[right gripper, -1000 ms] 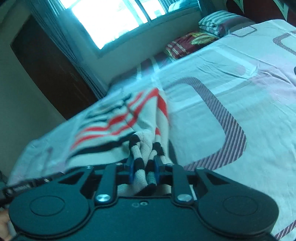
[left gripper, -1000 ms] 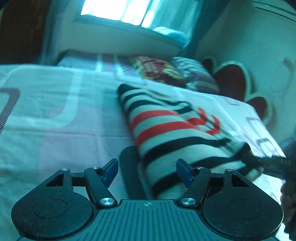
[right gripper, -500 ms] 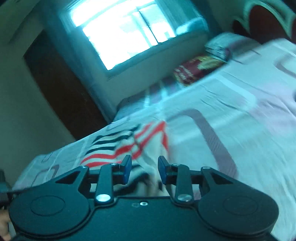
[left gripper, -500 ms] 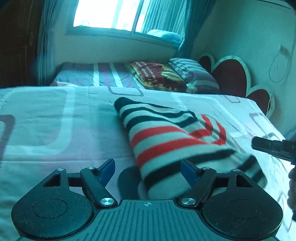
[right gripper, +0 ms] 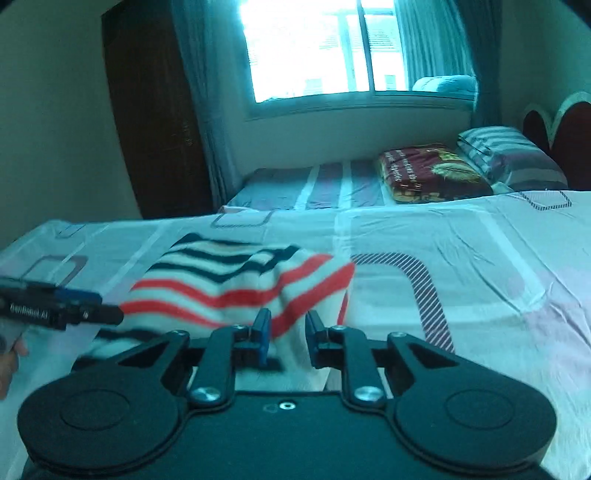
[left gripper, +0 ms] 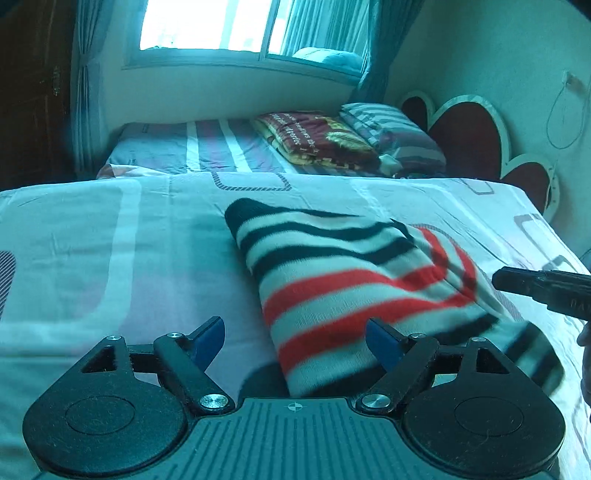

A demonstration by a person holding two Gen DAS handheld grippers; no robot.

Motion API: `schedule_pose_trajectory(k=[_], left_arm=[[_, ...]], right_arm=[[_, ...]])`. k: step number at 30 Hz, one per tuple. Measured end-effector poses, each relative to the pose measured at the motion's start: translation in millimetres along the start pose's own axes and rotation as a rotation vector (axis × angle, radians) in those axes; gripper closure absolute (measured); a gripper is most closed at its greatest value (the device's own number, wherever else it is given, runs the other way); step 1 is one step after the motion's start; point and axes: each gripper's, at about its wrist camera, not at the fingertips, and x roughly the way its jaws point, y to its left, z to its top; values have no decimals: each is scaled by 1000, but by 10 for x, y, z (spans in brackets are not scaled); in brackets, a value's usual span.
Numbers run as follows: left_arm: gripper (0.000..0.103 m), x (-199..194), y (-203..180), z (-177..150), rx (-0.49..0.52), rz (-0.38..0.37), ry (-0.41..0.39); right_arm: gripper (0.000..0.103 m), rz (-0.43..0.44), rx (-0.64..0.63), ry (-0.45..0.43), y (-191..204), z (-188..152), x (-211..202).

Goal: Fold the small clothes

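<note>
Left wrist view. The left hand-held gripper (left gripper: 295,341) stands with its 2 blue-tipped fingers (left gripper: 207,338) spread wide and nothing between them. Directly ahead, a striped sweater (left gripper: 354,288) in white, black and red lies folded on the bed (left gripper: 110,258), its near end reaching between the spread fingers without touching either. The bed carries a pale sheet printed with rounded rectangles. At the right edge, the right hand-held gripper (left gripper: 496,278) enters as a dark bar, its tip just beside the sweater's right side. Beyond the bed lie a second bed (left gripper: 192,151), a folded maroon blanket (left gripper: 317,140) and a striped pillow (left gripper: 391,129), under a bright window (left gripper: 207,26). A heart-shaped headboard (left gripper: 465,133) stands against the right wall.

Right wrist view. The right hand-held gripper (right gripper: 288,338) shows its 2 fingers (right gripper: 263,332) parted by a narrow gap, gripping nothing. The striped sweater (right gripper: 236,284) lies on the bed (right gripper: 480,277) just ahead and to the left, its near edge blurred. The left hand-held gripper (right gripper: 116,315) enters from the left, its tip beside the sweater's left side. A dark wardrobe (right gripper: 147,110) stands left of the window (right gripper: 314,48).
</note>
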Motion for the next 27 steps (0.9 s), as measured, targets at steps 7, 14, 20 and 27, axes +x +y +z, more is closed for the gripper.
schedule_pose_trajectory(k=[7,14,20,27], left_arm=[[19,335,-23,5,18,19,58],[19,216,6,115,15,19,22],[15,444,9,113,43,56,91],[15,-153,-2,-92,27,-35,50]], right_arm=[[78,-71,10,95,-246,-131,379],[77,-37,100,36,-328,31,206],[67,-77,164,150,-495,12,560],[70,53,109,49,-303,-49,-240]])
